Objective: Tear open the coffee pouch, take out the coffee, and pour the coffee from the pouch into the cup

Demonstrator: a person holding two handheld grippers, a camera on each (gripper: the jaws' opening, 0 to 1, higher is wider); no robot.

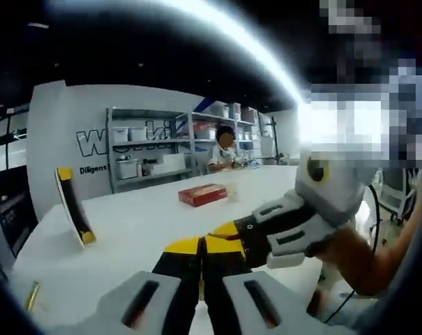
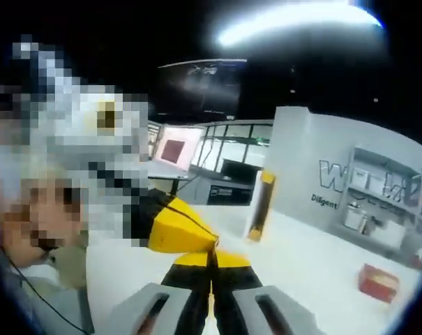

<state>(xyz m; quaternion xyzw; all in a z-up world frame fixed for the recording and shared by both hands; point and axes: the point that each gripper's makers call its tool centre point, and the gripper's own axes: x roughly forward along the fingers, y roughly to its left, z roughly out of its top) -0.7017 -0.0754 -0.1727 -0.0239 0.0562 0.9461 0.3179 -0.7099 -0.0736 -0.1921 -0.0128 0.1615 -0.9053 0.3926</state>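
Note:
My left gripper (image 1: pixel 200 246) has its yellow-tipped jaws pressed together, raised above the white table (image 1: pixel 127 230). My right gripper (image 1: pixel 228 229) comes in from the right, held by a hand, and its yellow tips touch the left one's tips. In the right gripper view my right gripper (image 2: pixel 212 259) is shut too, and the left gripper (image 2: pixel 186 234) meets it from the left. I cannot tell whether anything thin is pinched between the tips. A small gold stick-shaped item (image 1: pixel 33 296) lies near the table's left edge. A small pale cup-like object (image 1: pixel 232 190) stands beside a red box (image 1: pixel 202 194).
The red box (image 2: pixel 378 283) lies mid-table. A white upright stand with a black and yellow strip (image 1: pixel 74 207) (image 2: pixel 259 206) stands at the table's far corner. A person (image 1: pixel 224 150) sits at the table's far end before grey shelves (image 1: pixel 155 150) of bins.

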